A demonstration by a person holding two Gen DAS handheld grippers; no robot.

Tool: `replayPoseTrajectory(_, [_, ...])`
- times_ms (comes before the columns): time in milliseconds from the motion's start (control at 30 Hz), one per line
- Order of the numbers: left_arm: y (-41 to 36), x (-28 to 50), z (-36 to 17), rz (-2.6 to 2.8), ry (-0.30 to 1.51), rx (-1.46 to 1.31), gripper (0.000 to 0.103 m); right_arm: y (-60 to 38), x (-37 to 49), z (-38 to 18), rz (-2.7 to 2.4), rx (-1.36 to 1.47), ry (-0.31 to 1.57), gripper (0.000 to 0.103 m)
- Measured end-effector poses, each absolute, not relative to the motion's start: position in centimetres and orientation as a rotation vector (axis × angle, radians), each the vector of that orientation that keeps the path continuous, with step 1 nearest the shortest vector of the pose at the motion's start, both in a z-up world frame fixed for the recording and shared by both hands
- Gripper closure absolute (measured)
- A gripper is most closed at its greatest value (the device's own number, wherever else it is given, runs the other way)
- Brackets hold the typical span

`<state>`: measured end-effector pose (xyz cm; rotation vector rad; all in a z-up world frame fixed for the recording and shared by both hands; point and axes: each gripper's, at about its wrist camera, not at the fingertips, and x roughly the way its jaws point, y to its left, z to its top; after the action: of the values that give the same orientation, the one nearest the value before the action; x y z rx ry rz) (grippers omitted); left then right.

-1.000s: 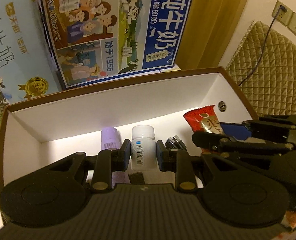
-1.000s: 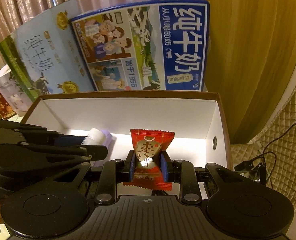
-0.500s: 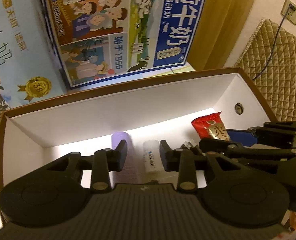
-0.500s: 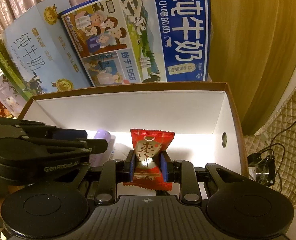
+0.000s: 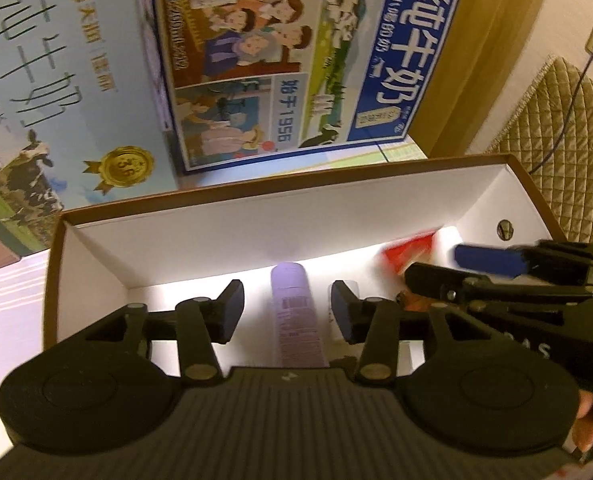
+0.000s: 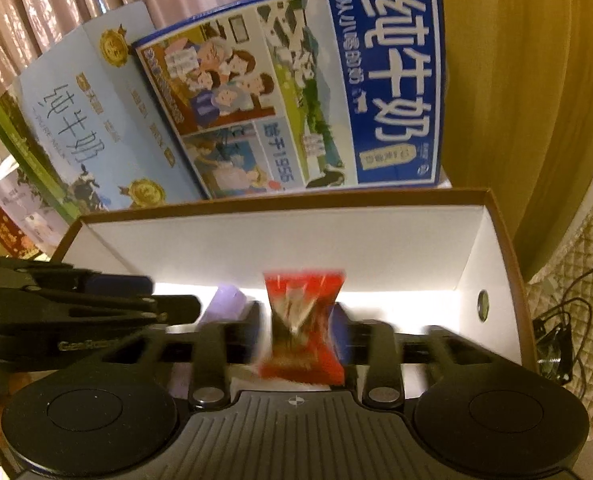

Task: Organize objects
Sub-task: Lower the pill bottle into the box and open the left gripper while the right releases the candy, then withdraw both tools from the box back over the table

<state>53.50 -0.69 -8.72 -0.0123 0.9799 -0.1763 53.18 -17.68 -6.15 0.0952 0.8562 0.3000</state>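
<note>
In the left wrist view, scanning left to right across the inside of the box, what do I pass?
Left jaw pad → purple tube lying on the floor → right jaw pad → red snack packet → blue pad of the right gripper → metal eyelet in the box wall.

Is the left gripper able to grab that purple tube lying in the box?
Probably yes. The left gripper is open, the purple tube lies right between its fingers with nothing covering it, and the white-lined box is open on top.
</note>
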Motion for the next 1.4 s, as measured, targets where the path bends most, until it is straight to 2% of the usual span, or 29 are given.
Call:
replayPoseTrajectory(67, [-0.3,53.3,-8.6,-0.166,0.975,-0.022,0.051,-17.9,52.9,-5.9,0.301,0.096,0.841,0.035])
replayPoseTrajectory(167, [0.2,52.8,-8.1,-0.164,0.967,-0.029,0.049,-18.2,52.4,-5.7,0.297,0.112,0.857,0.033])
replayPoseTrajectory(233, [0.4,52.5,-7.7,-0.158,0.963,-0.031,0.043,-18.4,51.9,-5.4,0.297,0.116,0.861,0.031])
replayPoseTrajectory(333, [0.6,51.8,-7.1,-0.159,0.955,-0.017,0.038,-18.3,51.1,-5.1,0.285,0.106,0.867,0.021])
replayPoseTrajectory(567, [0.6,50.0,-5.8,-0.156,0.943,0.006,0.030,-18.3,49.2,-3.8,0.288,0.116,0.861,0.011])
replayPoseTrajectory(700, [0.7,48.6,-5.0,-0.147,0.936,-0.002,0.026,-18.4,48.0,-2.9,0.287,0.126,0.854,0.008])
replayPoseTrajectory(1400, [2.1,40.2,-1.3,-0.101,0.934,-0.031,0.023,-18.7,40.5,0.5,0.261,0.164,0.858,0.002])
